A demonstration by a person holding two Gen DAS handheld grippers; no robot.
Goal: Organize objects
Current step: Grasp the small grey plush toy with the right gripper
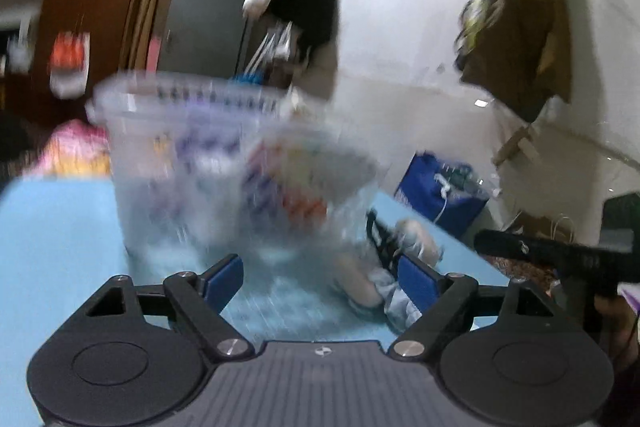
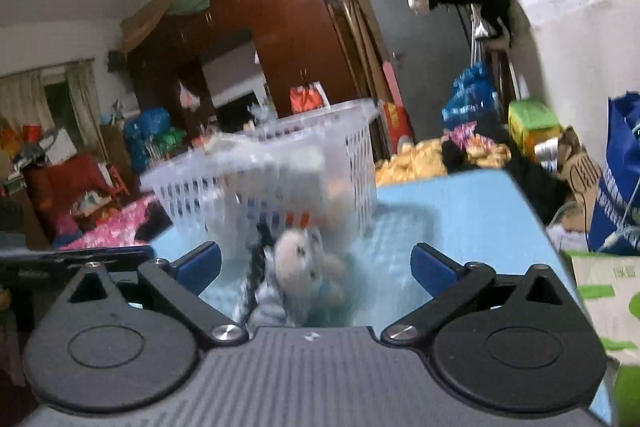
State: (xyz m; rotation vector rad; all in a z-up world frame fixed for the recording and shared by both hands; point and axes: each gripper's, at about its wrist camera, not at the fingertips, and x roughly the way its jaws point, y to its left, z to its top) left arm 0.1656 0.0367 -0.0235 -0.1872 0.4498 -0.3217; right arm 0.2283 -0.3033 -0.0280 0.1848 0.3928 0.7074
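A clear plastic slatted basket [image 1: 192, 147] holding several blurred colourful items stands on the light blue table [image 1: 52, 247]; it also shows in the right wrist view [image 2: 320, 155]. A small plush toy [image 2: 308, 263] in pale blue striped clothes lies on the table in front of the basket, next to a black strap [image 2: 256, 267]; in the left wrist view the toy [image 1: 384, 275] lies by my right-hand finger. My left gripper [image 1: 320, 281] is open and empty. My right gripper [image 2: 316, 269] is open around the toy, not touching it. The other gripper [image 1: 560, 255] shows at the right.
The table [image 2: 460, 211] ends at the right beside a blue bag [image 2: 620, 179] and a white-green box [image 2: 608, 303]. A dark wardrobe [image 2: 280, 27], hanging clothes [image 1: 516, 27] and cluttered floor items surround the table. Both views are motion-blurred.
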